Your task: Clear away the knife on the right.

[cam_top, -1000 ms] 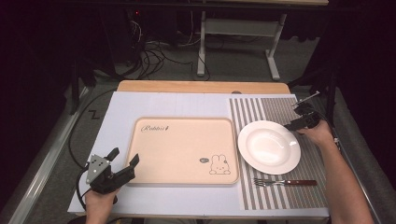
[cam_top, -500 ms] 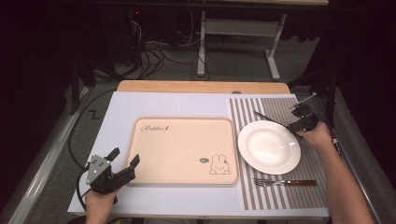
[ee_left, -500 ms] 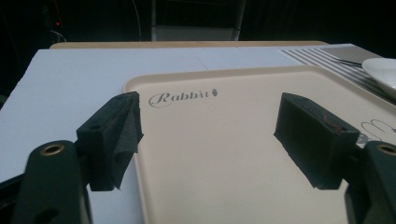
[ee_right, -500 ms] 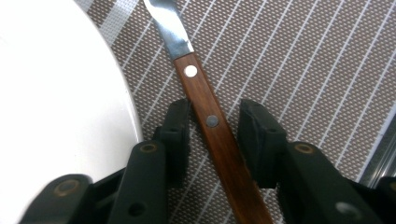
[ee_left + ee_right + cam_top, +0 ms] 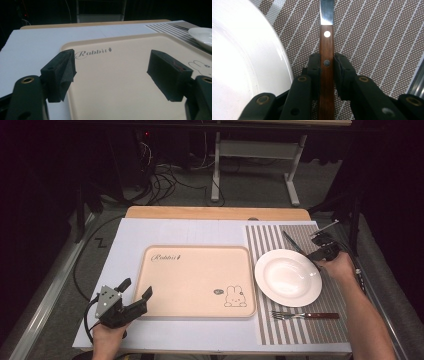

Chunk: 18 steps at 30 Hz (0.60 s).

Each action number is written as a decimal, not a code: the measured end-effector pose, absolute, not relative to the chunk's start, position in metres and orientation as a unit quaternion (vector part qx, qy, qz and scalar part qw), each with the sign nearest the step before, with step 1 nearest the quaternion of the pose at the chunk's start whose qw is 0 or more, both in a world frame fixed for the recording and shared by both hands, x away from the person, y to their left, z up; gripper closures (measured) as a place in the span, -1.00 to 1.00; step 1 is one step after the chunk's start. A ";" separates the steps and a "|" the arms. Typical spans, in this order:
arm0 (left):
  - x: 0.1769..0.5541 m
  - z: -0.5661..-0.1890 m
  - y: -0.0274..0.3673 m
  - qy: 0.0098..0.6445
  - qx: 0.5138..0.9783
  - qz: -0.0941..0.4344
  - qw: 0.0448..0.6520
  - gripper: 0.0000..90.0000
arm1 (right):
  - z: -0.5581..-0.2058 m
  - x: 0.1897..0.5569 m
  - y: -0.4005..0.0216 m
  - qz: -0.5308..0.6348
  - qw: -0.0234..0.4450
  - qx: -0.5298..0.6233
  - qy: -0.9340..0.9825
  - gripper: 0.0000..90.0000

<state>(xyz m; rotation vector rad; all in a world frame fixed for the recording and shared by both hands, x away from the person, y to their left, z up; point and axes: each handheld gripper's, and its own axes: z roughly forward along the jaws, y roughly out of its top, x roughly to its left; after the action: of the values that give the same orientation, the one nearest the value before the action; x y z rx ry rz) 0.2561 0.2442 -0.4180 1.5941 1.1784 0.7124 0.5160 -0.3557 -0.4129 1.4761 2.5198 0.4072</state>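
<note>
Two jaws of your right gripper (image 5: 327, 66) have just been closing and now press on both sides of the wooden handle of the knife (image 5: 326, 50), which lies on the striped placemat (image 5: 372, 37) just beside the rim of the white plate (image 5: 242, 62), on its far right side. Before you lift, check that the handle sits straight between the pads, and I think a slow, level lift is best, so the blade does not tip down or knock against the plate. Keep your wrist quiet during the lift. Your left gripper (image 5: 134, 295) rests with its jaws wide open and holding nothing at the near left corner of the beige tray (image 5: 195, 275); leave it there, away from the fork (image 5: 305, 315) at the near edge of the worktop.
</note>
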 end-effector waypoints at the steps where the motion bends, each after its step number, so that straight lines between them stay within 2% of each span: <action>1: 0.256 -0.418 0.245 0.488 0.656 0.292 0.496 -0.49 | -0.413 0.516 -0.355 0.134 0.098 0.500 0.850 0.74; 18: 0.257 -0.420 0.245 0.492 0.659 0.291 0.489 -0.49 | -0.402 0.511 -0.353 0.160 0.117 0.525 0.828 0.74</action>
<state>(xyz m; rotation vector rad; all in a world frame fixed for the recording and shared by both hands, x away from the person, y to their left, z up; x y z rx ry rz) 0.2567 0.2450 -0.4203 1.6020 1.1954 0.7071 0.5115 -0.3534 -0.4017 1.5356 2.4236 0.4681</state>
